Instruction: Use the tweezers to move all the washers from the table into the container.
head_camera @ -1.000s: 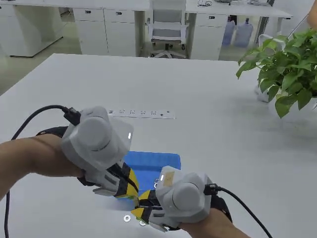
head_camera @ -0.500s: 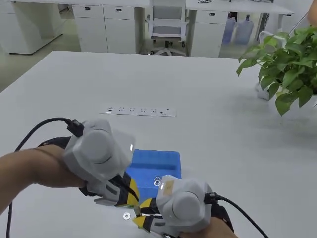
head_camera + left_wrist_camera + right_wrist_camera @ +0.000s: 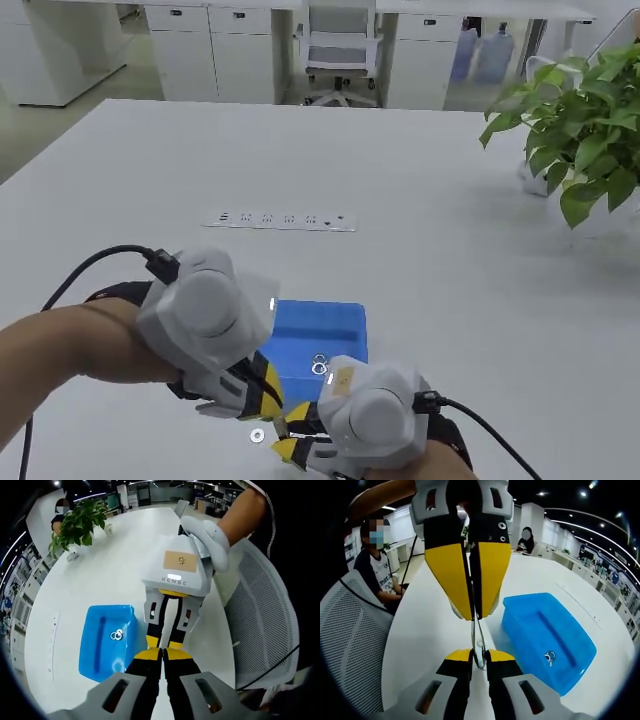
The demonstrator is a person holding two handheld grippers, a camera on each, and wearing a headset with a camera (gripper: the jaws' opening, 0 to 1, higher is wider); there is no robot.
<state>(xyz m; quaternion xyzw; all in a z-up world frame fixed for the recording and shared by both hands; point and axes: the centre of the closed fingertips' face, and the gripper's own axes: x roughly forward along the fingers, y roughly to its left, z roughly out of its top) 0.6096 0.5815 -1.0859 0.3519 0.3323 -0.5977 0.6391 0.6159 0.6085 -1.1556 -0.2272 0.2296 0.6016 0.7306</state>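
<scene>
— Where do things stand?
— The left gripper [image 3: 473, 611] and the right gripper [image 3: 479, 661] meet nose to nose just in front of the container [image 3: 345, 322]. Each has its jaws pressed together on the tweezers [image 3: 476, 635], whose thin metal legs run from one pair of jaws into the other.
— And the washers?
— Inside the blue container, toward its near end, lie two washers [image 3: 319, 365]. A loose washer [image 3: 257, 435] rests on the surface [image 3: 420, 210] just beside the grippers. Whether more hide under the grippers I cannot tell.
— How will it handle?
— I'd judge it light, stiff and flat. It is a thin metal ring lying flush on a smooth top, so it is likely to skate away if nudged. Best to put one tweezer tip through the hole and the other outside the rim, then pinch across the band. The tweezers look slim and springy, so squeeze the legs midway and gently, or the tips may cross and flick the washer off.
— The room?
— The surface is wide and pale, with a socket strip [image 3: 285, 220] set in it beyond the container and a leafy plant [image 3: 580, 120] at the far right. A chair [image 3: 340, 45] and white cabinets [image 3: 190, 50] stand behind
</scene>
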